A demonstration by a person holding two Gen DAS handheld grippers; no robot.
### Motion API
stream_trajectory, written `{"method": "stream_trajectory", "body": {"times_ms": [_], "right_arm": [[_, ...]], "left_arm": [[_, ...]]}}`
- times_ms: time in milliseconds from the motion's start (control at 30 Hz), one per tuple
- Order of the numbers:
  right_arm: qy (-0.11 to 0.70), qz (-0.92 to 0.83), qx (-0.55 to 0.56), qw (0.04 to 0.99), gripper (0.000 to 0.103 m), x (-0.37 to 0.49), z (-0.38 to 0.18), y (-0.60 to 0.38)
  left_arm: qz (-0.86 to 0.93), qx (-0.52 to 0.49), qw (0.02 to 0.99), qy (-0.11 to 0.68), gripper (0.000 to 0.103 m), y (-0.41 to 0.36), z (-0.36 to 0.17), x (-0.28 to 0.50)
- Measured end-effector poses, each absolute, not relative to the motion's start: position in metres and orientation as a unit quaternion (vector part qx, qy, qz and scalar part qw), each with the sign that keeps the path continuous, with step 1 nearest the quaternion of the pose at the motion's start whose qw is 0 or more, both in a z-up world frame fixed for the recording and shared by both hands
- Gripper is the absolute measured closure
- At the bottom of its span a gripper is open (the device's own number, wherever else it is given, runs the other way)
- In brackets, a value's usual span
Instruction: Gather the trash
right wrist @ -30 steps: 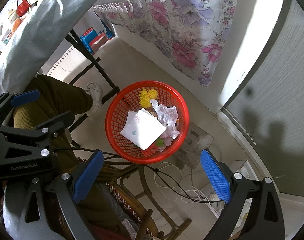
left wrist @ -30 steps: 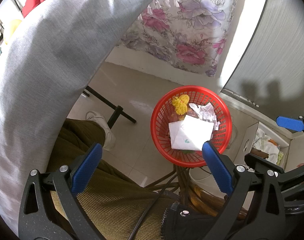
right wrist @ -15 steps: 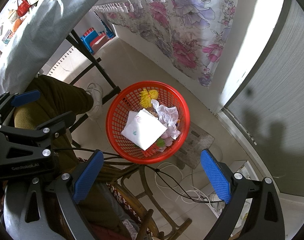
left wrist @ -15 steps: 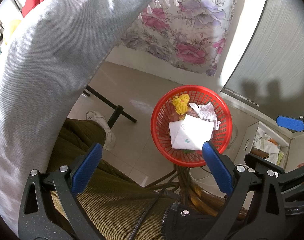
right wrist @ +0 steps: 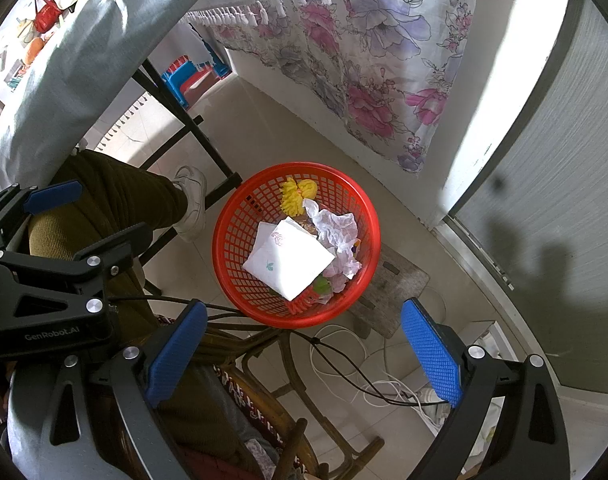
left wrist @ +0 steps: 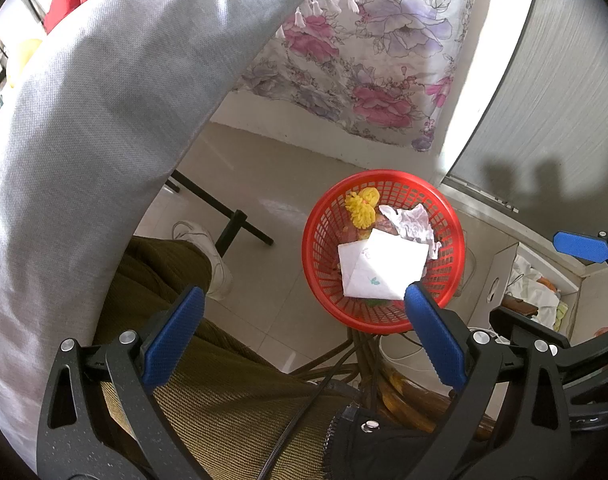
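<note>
A red mesh basket (left wrist: 324, 240) (right wrist: 232, 248) stands on the floor below both grippers. It holds a folded white napkin (left wrist: 380, 268) (right wrist: 292, 260), crumpled white paper (left wrist: 412, 222) (right wrist: 338, 232) and a yellow pom-pom (left wrist: 362, 208) (right wrist: 298, 196). My left gripper (left wrist: 304, 340) is open and empty, held high above the basket's near left side. My right gripper (right wrist: 300, 348) is open and empty, above the basket's near rim. The left gripper also shows in the right wrist view (right wrist: 52, 200).
A grey-clothed table edge (left wrist: 84, 120) fills the left. A floral curtain (right wrist: 364, 60) hangs behind the basket. A person's olive trouser leg (left wrist: 224, 400) and white shoe (right wrist: 194, 200), black table legs (right wrist: 184, 120), a rattan chair (right wrist: 284, 420), white cables (right wrist: 364, 368) and a grey door (left wrist: 564, 100) surround it.
</note>
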State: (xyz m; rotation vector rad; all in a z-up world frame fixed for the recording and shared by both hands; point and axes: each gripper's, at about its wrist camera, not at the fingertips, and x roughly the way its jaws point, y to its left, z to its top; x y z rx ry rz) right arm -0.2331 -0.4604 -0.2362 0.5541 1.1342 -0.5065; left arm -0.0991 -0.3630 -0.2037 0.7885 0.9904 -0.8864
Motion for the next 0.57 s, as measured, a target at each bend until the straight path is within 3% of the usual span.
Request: {"method": "stream_trajectory", "body": {"times_ms": [567], "right_arm": [[0.524, -0.234, 0.256, 0.778, 0.007, -0.2339, -0.2367, -0.4602]], "left_arm": [[-0.399, 0.355, 0.717, 0.447, 0.007, -0.3616, -0.2037, -0.0953]]}}
